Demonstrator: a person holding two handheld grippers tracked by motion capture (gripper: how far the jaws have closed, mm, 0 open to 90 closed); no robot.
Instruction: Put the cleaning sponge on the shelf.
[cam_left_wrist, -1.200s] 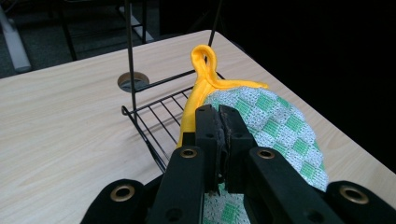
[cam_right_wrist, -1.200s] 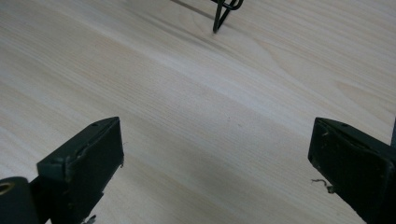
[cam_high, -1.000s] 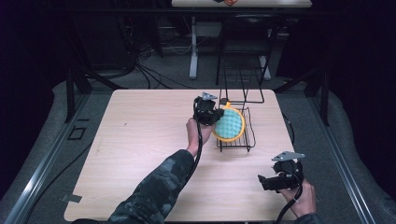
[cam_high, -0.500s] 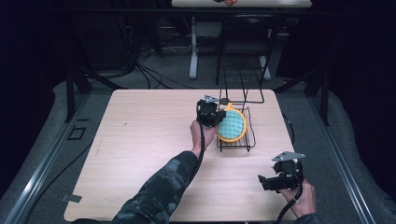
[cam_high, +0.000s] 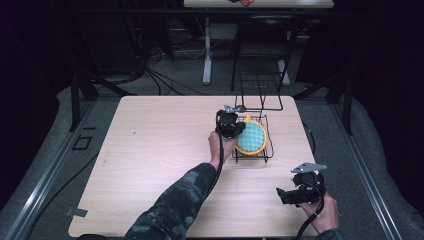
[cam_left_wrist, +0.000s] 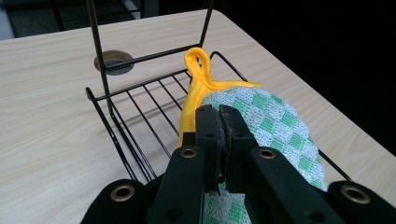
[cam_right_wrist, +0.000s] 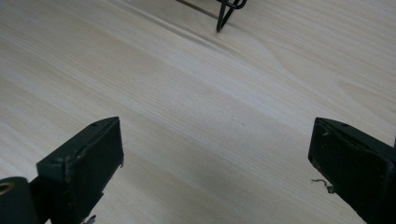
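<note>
Pot holder in wire rack, left jaws clamped on it; right jaws wide apart.

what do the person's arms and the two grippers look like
The left gripper is black, with two flat jaws, brass-coloured rivets and a black cable along the forearm. The left sleeve is dark camouflage. The right gripper has black, worn, slightly frayed pads; in the high view it carries a grey three-cornered plate on top and trails a black cable.
</note>
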